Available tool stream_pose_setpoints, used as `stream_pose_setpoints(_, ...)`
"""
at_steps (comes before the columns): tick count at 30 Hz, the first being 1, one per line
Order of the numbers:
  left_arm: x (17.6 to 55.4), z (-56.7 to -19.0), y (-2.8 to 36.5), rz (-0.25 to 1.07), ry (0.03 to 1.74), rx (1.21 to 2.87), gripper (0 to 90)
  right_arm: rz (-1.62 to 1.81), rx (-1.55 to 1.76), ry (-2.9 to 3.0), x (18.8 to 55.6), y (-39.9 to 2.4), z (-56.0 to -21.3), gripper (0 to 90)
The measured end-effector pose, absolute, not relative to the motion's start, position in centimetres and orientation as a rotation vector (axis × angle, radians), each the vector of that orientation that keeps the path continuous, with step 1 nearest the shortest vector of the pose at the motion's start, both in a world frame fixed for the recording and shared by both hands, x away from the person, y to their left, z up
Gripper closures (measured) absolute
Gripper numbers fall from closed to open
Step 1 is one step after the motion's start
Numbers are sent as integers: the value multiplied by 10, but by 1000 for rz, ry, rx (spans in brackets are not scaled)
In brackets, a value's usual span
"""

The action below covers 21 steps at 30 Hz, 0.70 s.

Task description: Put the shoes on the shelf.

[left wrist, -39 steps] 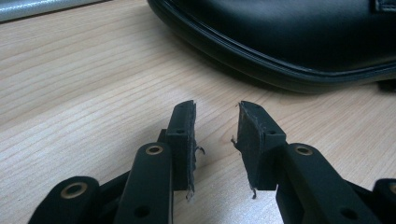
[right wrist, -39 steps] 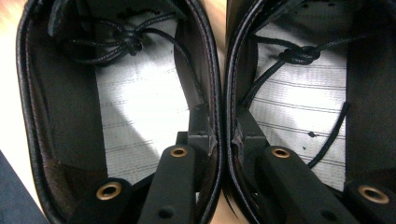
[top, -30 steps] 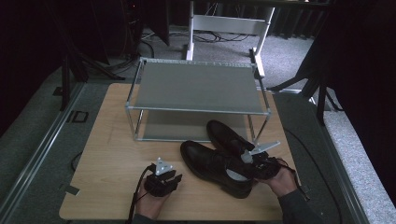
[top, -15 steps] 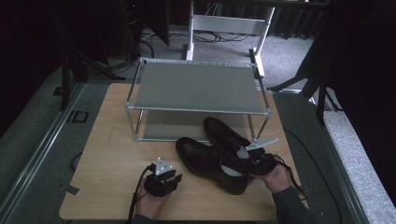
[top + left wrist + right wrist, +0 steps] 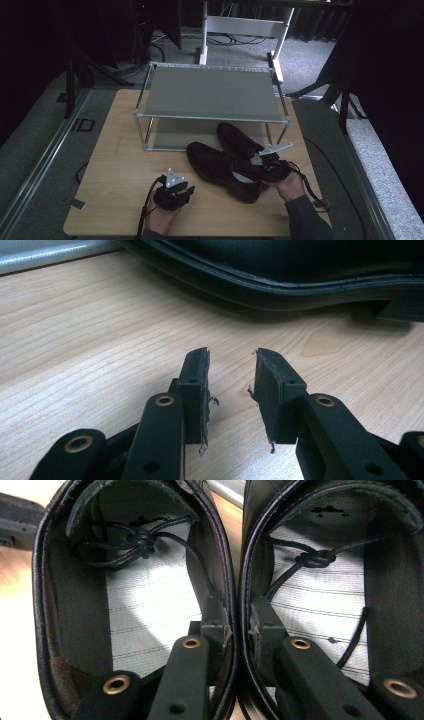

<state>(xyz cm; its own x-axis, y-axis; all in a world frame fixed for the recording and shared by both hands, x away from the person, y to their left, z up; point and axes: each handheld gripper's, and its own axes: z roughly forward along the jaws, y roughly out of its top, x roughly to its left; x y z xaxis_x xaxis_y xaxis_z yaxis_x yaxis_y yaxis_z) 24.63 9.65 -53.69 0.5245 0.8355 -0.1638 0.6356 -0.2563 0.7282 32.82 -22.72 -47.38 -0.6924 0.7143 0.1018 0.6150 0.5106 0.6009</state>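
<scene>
The right gripper (image 5: 239, 617) is clamping the two black shoes (image 5: 235, 160) together at their heel ends — one jaw is sitting inside each shoe opening, and the two inner walls are being pinched between the pads. In the right gripper view the pale insoles and knotted laces are lying just ahead of the jaws, one shoe to each side. In the high view the pair is resting on the wooden table (image 5: 115, 165), toes pointing away from the right gripper (image 5: 265, 162) toward the lower level of the metal rack (image 5: 210, 95), with the farther shoe's toe reaching under the rack's top shelf. The left gripper (image 5: 172, 192) is resting on the table, jaws standing apart with nothing between them — the nearer shoe's side is lying just beyond its tips (image 5: 231, 375), not touching.
</scene>
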Motion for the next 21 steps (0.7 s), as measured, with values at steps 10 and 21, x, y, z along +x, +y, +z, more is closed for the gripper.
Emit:
stream_pose_setpoints(10, 246, -536, 98, 333, 1199, 1986, 664, 951, 1169, 2556, 337, -218, -469, 802)
stream_pose_setpoints(21, 249, -530, 97, 354, 1193, 1978, 651, 977, 1190, 2516, 346, -207, -463, 802)
